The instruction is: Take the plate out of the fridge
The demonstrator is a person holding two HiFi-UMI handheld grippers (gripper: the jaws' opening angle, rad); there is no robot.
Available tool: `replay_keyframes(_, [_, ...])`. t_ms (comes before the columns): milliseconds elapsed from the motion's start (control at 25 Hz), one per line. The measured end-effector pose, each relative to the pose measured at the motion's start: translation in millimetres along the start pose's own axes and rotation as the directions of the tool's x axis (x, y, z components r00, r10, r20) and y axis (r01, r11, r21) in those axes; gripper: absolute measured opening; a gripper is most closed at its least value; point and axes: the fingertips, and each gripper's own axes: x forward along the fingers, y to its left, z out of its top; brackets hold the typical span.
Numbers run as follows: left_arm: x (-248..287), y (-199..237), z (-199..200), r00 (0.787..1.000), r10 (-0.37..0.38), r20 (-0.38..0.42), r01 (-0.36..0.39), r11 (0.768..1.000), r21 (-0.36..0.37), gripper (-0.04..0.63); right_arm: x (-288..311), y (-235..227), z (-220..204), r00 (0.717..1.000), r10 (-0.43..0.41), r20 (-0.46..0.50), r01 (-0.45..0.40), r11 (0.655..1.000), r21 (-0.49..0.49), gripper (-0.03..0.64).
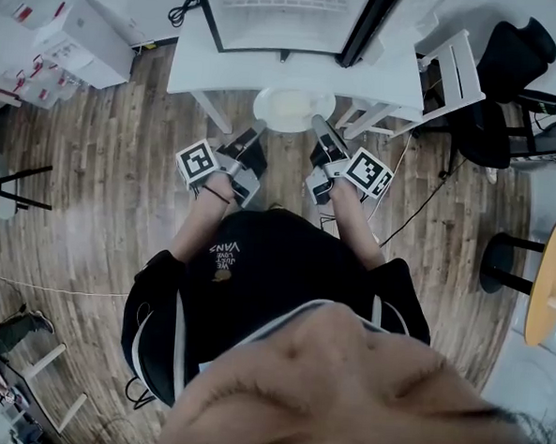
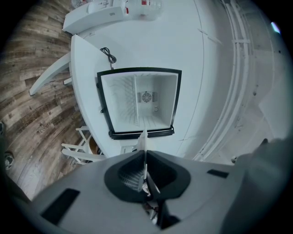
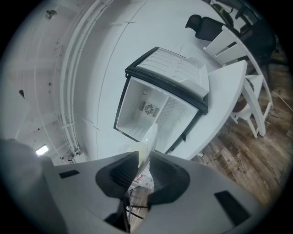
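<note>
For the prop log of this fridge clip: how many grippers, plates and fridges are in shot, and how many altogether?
Grippers: 2 (left gripper, right gripper)
plate: 1
fridge: 1
Total: 4

A small fridge [image 1: 290, 20], its door swung open, is carried on a white counter [image 1: 198, 66]; a coiled black cable [image 1: 185, 9] is laid on the counter just left of the fridge; the counter is stood on a wood-plank floor [image 1: 102, 187]; a white chair [image 1: 453, 72] is set on the floor to the right of the fridge, close beside the counter; a black office chair [image 1: 514, 52] is seen further right of the fridge, beyond the white chair.
</note>
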Motion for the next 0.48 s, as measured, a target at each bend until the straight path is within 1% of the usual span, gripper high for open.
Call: replay_keyframes(480, [0.1,-4.1,0.7,1.0,-0.001,-0.01,0.001,1.0,0.001,0.029,0.1,1.4,-0.9,1.0,0.008,0.019,-0.008,1.0,0.0,0.083])
